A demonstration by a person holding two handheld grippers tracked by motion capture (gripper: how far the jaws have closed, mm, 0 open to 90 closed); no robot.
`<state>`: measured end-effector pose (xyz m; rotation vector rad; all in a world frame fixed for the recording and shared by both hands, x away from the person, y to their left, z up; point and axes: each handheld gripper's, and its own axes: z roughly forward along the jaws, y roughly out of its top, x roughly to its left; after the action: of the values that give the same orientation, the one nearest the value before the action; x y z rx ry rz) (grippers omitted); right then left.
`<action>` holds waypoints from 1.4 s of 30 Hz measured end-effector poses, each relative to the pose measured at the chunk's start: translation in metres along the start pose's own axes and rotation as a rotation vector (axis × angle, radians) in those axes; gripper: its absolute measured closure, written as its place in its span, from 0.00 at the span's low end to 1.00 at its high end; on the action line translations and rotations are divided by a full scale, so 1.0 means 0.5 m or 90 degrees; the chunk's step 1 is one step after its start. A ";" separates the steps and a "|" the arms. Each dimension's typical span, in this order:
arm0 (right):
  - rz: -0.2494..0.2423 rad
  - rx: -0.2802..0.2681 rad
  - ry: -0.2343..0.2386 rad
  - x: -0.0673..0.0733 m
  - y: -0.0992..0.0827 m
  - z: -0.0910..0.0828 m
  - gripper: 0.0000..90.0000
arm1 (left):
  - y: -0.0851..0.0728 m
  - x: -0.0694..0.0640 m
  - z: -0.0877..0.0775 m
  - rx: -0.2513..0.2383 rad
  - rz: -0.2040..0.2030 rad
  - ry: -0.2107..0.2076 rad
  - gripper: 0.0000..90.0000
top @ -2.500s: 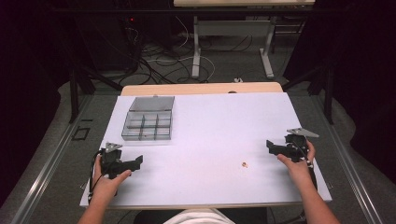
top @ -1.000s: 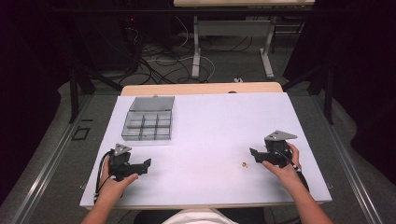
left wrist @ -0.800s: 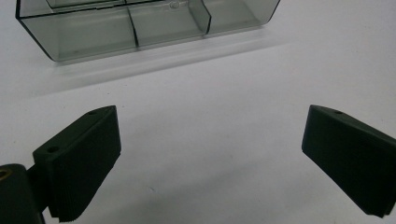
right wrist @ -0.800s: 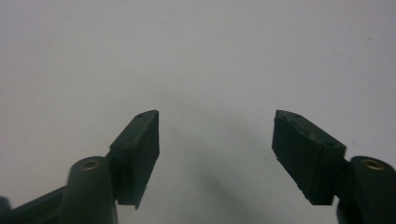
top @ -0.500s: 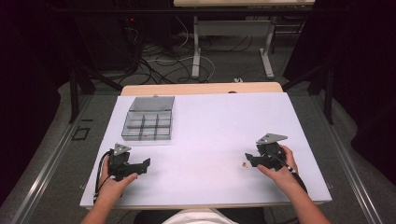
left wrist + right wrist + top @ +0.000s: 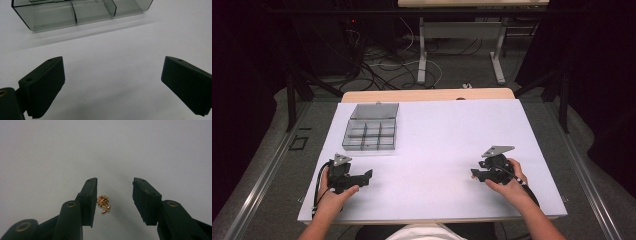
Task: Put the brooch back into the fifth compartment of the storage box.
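Observation:
A tiny gold flower-shaped charm lies on the white table between the jaws of my right gripper, close to the left jaw. The jaws stand apart around it and do not press it. In the high view my right gripper is low at the table's right front. My left gripper rests at the left front, and its jaws are wide open over bare table. A smoky clear compartment box with its lid up sits at the back left; its front wall lies ahead of the left jaws.
The white table has a wooden strip along its far edge. Beyond it are desk legs and cables on the floor. Metal rails run along both sides of the table.
My right gripper has moved left and down toward the charm, which now lies between its jaws. My left gripper shifted slightly right earlier and has since stayed still.

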<state>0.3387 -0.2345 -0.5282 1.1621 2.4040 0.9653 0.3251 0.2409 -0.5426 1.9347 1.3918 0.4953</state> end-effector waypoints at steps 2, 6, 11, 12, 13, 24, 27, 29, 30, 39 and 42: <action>-0.001 0.008 0.006 0.002 -0.001 0.002 0.64 | 0.000 0.000 -0.001 -0.001 -0.001 0.002 0.06; -0.001 0.017 0.010 0.003 -0.002 0.005 0.65 | 0.000 0.001 -0.001 -0.001 -0.004 0.003 0.06; -0.010 0.046 0.013 0.002 -0.007 0.017 0.65 | 0.000 0.002 0.000 -0.002 -0.006 0.005 0.06; -0.010 0.046 0.013 0.002 -0.007 0.017 0.65 | 0.000 0.003 -0.002 0.004 -0.005 0.005 0.06; -0.015 0.052 0.016 0.002 -0.009 0.022 0.64 | 0.000 0.003 -0.001 0.000 -0.007 0.007 0.07; -0.016 0.076 0.013 0.001 -0.014 0.032 0.64 | 0.000 0.008 -0.001 0.009 -0.013 0.012 0.09; -0.017 0.076 0.011 0.001 -0.014 0.032 0.64 | -0.001 0.008 0.000 0.008 -0.016 0.015 0.11; -0.016 0.076 0.012 0.002 -0.014 0.033 0.64 | -0.001 0.010 0.000 0.015 -0.015 0.016 0.12; -0.021 0.075 0.014 0.002 -0.014 0.033 0.64 | -0.001 0.010 0.001 0.015 -0.016 0.017 0.12; -0.026 0.079 0.012 0.007 -0.012 0.033 0.70 | -0.003 0.016 0.004 0.022 -0.031 0.023 0.17; -0.025 0.080 0.015 0.008 -0.012 0.033 0.72 | -0.003 0.018 0.004 0.022 -0.035 0.022 0.17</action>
<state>0.3416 -0.2268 -0.5441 1.1471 2.5287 0.8318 0.3286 0.2490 -0.5460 1.9187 1.4797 0.4829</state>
